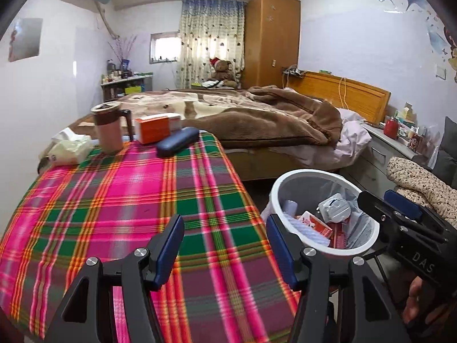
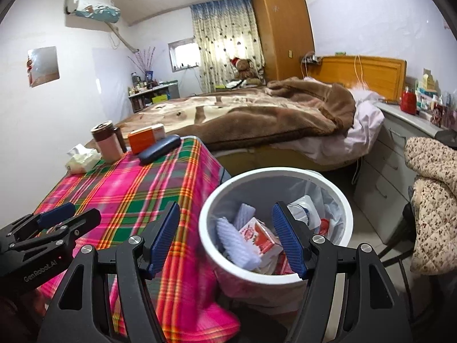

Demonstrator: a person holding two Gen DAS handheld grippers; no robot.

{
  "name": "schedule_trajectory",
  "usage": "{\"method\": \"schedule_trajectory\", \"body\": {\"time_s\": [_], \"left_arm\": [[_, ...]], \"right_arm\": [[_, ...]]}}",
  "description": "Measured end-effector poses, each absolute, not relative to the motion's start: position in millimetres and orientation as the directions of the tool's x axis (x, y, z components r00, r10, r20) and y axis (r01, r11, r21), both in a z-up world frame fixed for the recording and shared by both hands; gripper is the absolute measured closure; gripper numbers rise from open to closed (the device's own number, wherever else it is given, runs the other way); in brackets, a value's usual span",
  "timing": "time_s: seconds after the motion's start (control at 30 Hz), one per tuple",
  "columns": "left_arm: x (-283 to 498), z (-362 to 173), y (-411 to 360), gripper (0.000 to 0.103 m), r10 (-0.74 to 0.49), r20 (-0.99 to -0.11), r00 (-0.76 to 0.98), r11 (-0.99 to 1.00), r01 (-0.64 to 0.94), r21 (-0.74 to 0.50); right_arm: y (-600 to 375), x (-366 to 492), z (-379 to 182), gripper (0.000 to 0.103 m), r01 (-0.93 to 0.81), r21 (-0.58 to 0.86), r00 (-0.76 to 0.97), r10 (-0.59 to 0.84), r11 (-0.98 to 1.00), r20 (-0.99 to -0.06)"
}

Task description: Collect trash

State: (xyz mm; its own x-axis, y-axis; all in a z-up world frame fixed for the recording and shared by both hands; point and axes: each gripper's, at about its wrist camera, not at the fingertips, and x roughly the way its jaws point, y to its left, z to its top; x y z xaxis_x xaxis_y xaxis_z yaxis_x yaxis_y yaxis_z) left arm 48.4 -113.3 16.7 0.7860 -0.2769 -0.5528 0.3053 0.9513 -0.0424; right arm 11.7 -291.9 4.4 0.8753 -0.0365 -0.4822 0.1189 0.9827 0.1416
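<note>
The left gripper (image 1: 225,245) hangs released and empty over the near edge of the plaid-covered surface (image 1: 120,200), and the right gripper (image 2: 225,238) is spread wide, holding nothing, above the white trash bin (image 2: 347,214) just right of that surface. The bin holds a red-and-white carton (image 2: 255,235) and other trash. A mug (image 1: 110,127), tissue pack (image 1: 68,150), orange box (image 1: 154,127) and dark case (image 1: 177,141) sit at the far end.

white trash bin (image 2: 274,177) | upright beside table, bag-lined | holds red-white carton (image 2: 258,238), wrappers
</note>
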Motion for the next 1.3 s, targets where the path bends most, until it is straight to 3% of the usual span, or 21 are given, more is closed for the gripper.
{"method": "schedule_trajectory", "body": {"time_s": [0.43,1.3], "left_arm": [[17,15,-88,0.043,-0.16,-0.529,0.833,0.981,0.195,0.01],[9,15,-81,0.043,-0.148,-0.508,0.849,0.985,0.171,-0.001]], "right_arm": [[-273,-8,1,0.035,0.134,0.109,0.888,-0.07,0.985,-0.454],[-265,-15,-3,0.035,0.102,0.13,0.89,-0.032,0.986,-0.455]]}}
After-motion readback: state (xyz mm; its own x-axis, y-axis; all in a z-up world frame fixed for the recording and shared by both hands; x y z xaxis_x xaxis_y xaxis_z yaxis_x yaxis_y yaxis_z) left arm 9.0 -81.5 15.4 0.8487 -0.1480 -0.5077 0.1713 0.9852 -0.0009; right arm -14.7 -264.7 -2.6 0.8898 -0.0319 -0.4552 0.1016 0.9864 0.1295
